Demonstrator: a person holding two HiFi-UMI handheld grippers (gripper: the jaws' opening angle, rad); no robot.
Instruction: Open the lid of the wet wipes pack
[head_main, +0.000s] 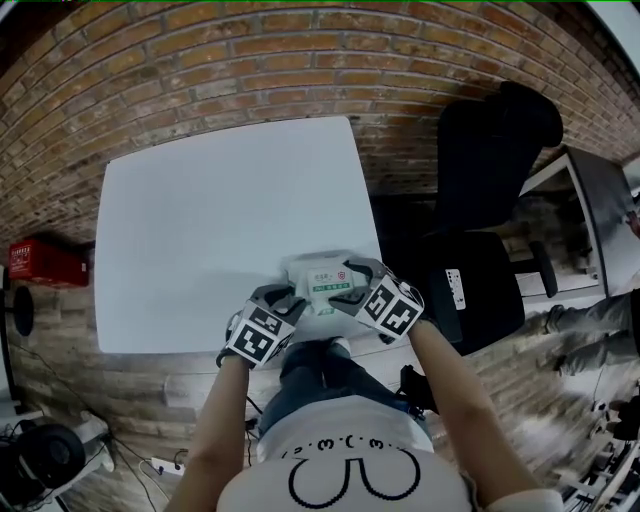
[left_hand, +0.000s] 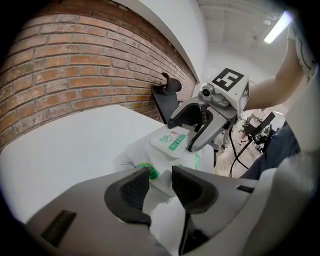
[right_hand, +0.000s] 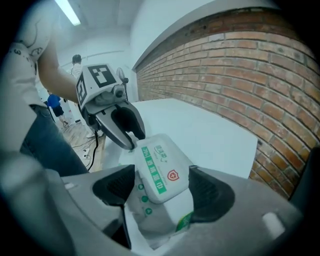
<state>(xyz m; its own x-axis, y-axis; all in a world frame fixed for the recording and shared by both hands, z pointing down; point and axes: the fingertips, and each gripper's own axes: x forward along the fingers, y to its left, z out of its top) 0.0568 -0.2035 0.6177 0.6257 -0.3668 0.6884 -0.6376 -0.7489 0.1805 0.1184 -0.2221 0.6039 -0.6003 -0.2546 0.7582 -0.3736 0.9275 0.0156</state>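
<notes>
The wet wipes pack (head_main: 322, 285) is white with a green-printed flip lid (right_hand: 162, 167) and lies at the near right edge of the white table (head_main: 220, 210). My left gripper (head_main: 288, 298) comes in from the left. In the left gripper view its pads (left_hand: 135, 187) stand close together with the pack's end between them. My right gripper (head_main: 345, 283) reaches in from the right with its jaws open wide, one on each side of the lid. In the right gripper view a gap shows beside the lid at the left pad (right_hand: 117, 187). The lid lies flat and closed.
A black office chair (head_main: 480, 240) stands just right of the table. A brick wall (head_main: 250, 60) runs behind it. A red box (head_main: 45, 262) sits on the floor at the left. The person's legs are right under the near table edge.
</notes>
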